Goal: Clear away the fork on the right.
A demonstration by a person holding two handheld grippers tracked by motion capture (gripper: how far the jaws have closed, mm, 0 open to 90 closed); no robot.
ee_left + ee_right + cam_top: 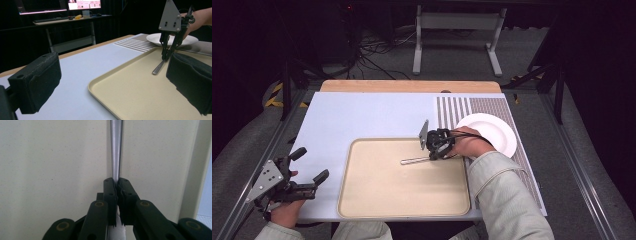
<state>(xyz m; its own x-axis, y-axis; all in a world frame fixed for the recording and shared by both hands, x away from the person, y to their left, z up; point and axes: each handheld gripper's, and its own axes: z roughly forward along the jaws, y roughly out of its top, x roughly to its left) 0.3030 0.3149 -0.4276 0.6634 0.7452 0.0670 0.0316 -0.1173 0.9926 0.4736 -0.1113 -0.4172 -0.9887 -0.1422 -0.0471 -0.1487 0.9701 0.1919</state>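
Beige tray (402, 195) sits near the front edge of a pale blue table (362, 115), w/ a person's two forearms coming in from the near side. Right gripper (432, 157) is over the tray's far right part, tipped down at it, jaws pinched tight on one end of a slim metal utensil (414, 160). Utensil's free end lies on the tray floor, pointing toward the tray's middle; the held end is hidden in the jaws, so type of utensil can't be told. In the right gripper view the black pads (117, 195) meet around the silver shaft (116, 150), tray surface behind. Left gripper view shows the same grip from the side, handle slanting down to the tray.

White plate (492, 131) rests on a striped mat (492, 107) just right of the tray, behind the right hand (469, 142). Left gripper (307, 167) rests at the table's near left corner, well apart from the tray's contents, jaws wide apart, nothing between them; its pads (37, 82) frame the left gripper view
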